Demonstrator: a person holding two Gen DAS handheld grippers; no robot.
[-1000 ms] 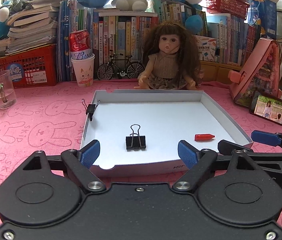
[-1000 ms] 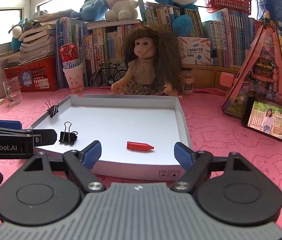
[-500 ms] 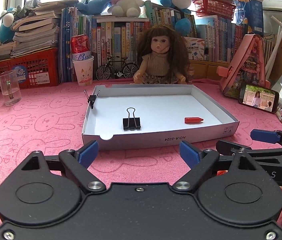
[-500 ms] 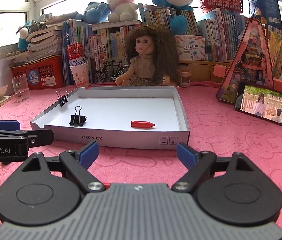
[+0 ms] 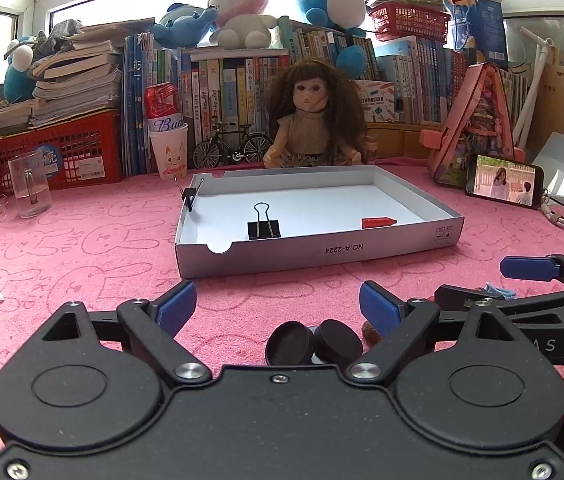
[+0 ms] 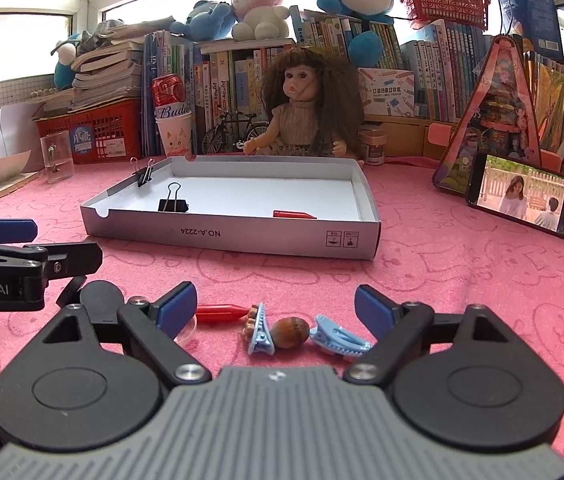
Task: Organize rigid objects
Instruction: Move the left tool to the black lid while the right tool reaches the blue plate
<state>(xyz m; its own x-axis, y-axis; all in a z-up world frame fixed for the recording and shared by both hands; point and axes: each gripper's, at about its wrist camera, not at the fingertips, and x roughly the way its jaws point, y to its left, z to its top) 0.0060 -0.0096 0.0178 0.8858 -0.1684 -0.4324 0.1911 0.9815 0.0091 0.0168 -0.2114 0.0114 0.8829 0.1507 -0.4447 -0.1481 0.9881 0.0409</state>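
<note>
Two black discs sit half hidden behind the left gripper.

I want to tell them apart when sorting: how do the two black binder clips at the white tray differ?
The smaller binder clip is clamped on the tray's left wall, its wire handles pointing up above the rim. The larger binder clip grips nothing; it rests loose on the tray floor, nearer the front wall, and only one wire handle shows, standing upright. Both have black bodies and wire handles, and both are on the tray's left side.
</note>
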